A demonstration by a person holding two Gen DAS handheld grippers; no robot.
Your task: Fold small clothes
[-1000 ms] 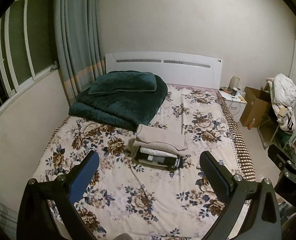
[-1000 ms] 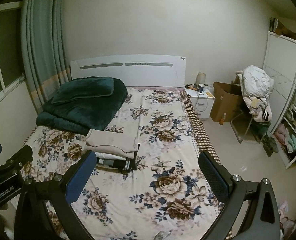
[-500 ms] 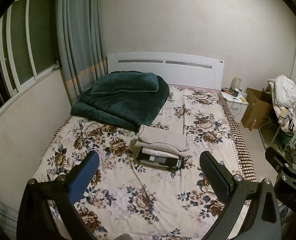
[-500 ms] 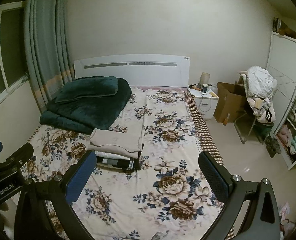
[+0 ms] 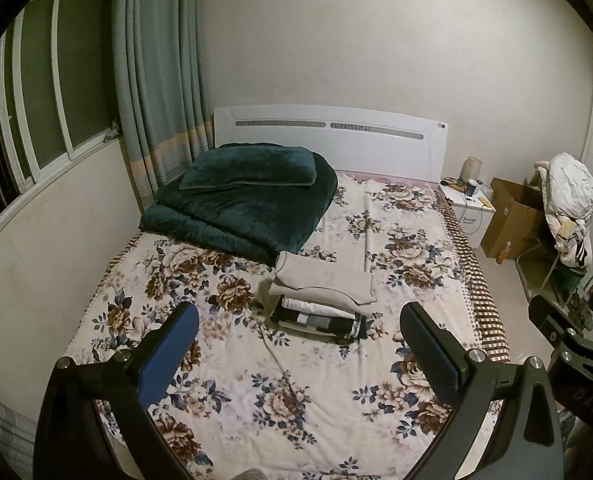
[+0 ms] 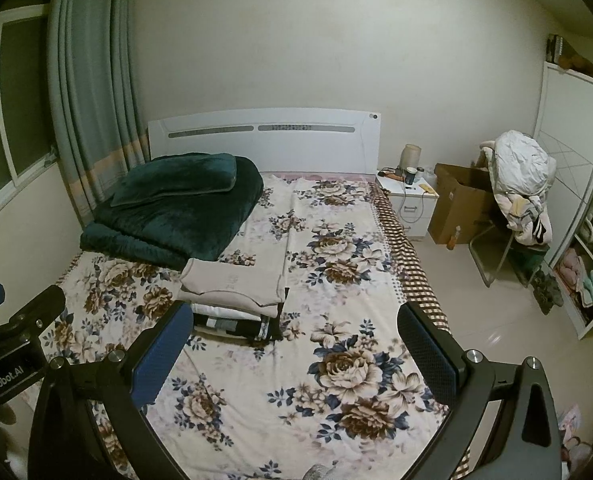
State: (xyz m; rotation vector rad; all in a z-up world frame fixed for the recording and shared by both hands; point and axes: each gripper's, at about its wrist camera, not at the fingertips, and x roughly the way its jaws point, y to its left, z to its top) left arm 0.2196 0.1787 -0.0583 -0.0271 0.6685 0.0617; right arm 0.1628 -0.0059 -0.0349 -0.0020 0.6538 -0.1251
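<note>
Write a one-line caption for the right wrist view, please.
Open right gripper above a floral bed, facing a stack of folded clothes beside a dark green blanket.

Clothes stack (image 5: 320, 300) on bed (image 5: 280, 400), blanket (image 5: 244, 204) behind it, nightstand (image 5: 470, 210) right of bed

The near end of the bed (image 5: 256, 420) runs off the bottom edge in both views. The lower clothes in the stack (image 5: 320, 300) are mostly buried under the beige top (image 5: 324, 280), so only their folded edges show. In the right view a blue finger (image 6: 160, 356) covers the stack's (image 6: 236, 300) lower left corner. The stuff on the nightstand (image 6: 410, 196) is too small to make out. The wardrobe (image 6: 580, 208) gets cut off at the right edge.
</note>
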